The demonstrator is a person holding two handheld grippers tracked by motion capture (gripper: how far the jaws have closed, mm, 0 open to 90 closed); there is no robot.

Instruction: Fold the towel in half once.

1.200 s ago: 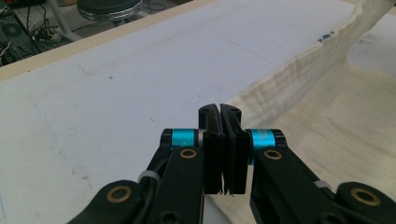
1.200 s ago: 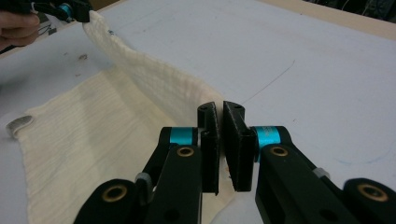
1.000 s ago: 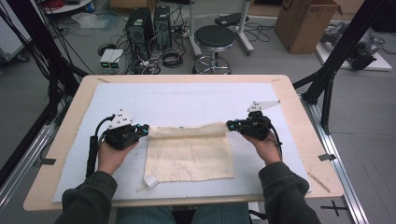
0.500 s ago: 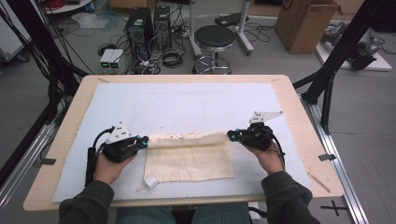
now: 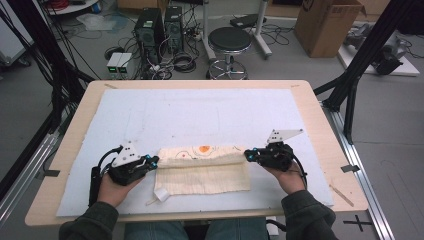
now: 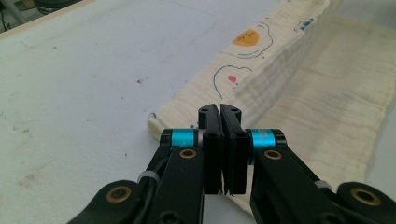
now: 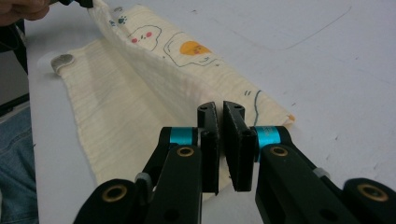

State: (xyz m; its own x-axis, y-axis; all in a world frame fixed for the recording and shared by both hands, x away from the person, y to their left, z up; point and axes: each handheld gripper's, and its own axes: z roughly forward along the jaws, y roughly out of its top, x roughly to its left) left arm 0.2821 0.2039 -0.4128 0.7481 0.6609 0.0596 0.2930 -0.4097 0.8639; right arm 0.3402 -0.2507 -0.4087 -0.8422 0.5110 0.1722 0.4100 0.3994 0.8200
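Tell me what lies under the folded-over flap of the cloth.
Under the raised flap lies the plain lower layer of the same cloth, resting on the white mat. Both tongs, left and right, pinch the flap's ends; whatever sits beneath it is covered.

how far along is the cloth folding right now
Partly done. The cream cloth has its far edge lifted and brought toward the person, printed side showing over the lower layer. In hand: the left hand-held gripper and right hand-held gripper each pinch one end of that edge. Left: lay it onto the near edge and release.
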